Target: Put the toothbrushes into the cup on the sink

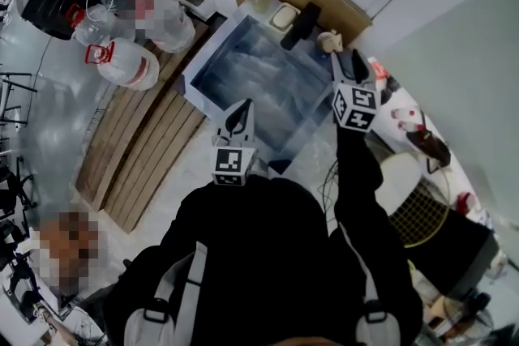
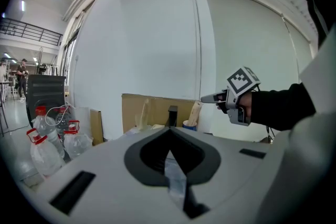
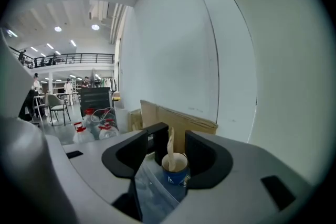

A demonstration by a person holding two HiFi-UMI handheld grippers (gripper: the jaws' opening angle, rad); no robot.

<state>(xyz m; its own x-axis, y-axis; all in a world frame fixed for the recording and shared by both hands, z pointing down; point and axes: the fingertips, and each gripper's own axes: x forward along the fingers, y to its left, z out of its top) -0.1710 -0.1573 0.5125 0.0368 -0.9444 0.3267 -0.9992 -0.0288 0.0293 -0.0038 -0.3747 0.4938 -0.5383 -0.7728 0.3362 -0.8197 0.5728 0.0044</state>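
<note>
1 toothbrush point(image 3: 170, 144) stands nearly upright in the blue cup point(image 3: 176, 176) at the far corner of the sink point(image 1: 243, 73), its long axis vertical and its pale top leaning slightly. It looks light, stiff and slim, so pinch it mid-handle. Your right gripper point(image 1: 351, 59) has its jaws spread, short of the cup; your left gripper point(image 2: 169, 140) has them pressed together, empty.

A blue round cup point(image 3: 176, 176) sits between the wide-spread right tongs point(image 3: 176, 148), untouched; pale toothbrush point(image 3: 170, 143) upright inside.
</note>
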